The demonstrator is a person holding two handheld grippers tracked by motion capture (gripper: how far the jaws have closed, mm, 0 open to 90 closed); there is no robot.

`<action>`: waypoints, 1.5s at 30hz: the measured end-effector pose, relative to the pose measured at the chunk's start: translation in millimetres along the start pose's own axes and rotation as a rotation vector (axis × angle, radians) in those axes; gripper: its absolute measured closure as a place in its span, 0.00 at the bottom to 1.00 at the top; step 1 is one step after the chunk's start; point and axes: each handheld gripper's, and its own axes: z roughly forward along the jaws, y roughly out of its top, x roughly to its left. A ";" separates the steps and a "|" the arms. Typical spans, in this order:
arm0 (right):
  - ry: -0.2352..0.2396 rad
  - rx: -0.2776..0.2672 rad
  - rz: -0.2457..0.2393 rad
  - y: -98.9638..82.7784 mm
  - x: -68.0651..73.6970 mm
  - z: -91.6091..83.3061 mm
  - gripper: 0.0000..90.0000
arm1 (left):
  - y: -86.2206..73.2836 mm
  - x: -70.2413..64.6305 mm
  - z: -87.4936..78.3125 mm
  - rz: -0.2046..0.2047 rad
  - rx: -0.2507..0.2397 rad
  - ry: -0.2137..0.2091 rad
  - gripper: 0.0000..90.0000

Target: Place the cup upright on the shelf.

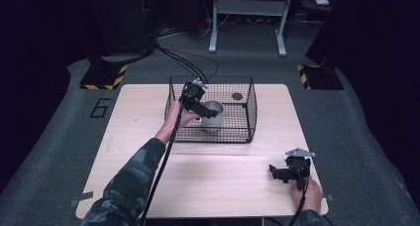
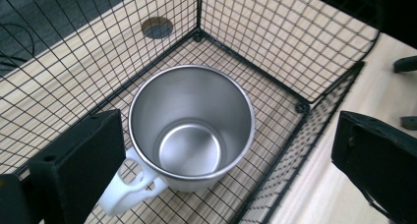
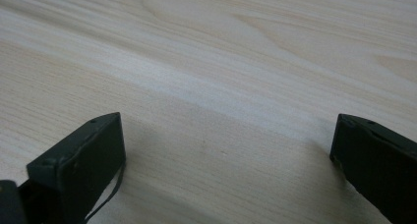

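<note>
The upright stainless-steel mug with a white handle [image 2: 192, 128] stands on the floor of the black wire-mesh basket [image 2: 275, 42], toward its near left side in the high view. Its mouth faces straight up; its handle projects toward the left gripper [image 1: 202, 108]. That gripper hangs directly over the mug, jaws spread wide apart and holding nothing; one jaw is beside the handle, the other outside the basket wall. The right gripper [image 1: 286, 172], jaws likewise apart and empty, rests well away on the light wooden table [image 1: 223, 181]. Judgement: the left hand is far nearer, and any grasp would come from above.
</note>
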 end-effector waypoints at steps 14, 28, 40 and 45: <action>-0.003 -0.002 0.003 0.0 0.2 0.1 0.00 | -13.8 -36.5 -58.0 0.115 -0.043 0.038 0.00; -0.005 -0.006 0.004 -0.1 0.4 0.4 0.00 | -77.8 -51.0 -97.6 0.123 -0.049 0.078 0.00; -0.003 -0.005 0.000 -0.2 0.2 0.3 0.00 | -152.6 -48.1 -103.1 0.038 -0.009 0.116 0.00; -0.005 -0.006 0.005 -0.1 0.4 0.4 0.00 | -183.9 -42.3 -98.6 -0.004 0.011 0.152 0.00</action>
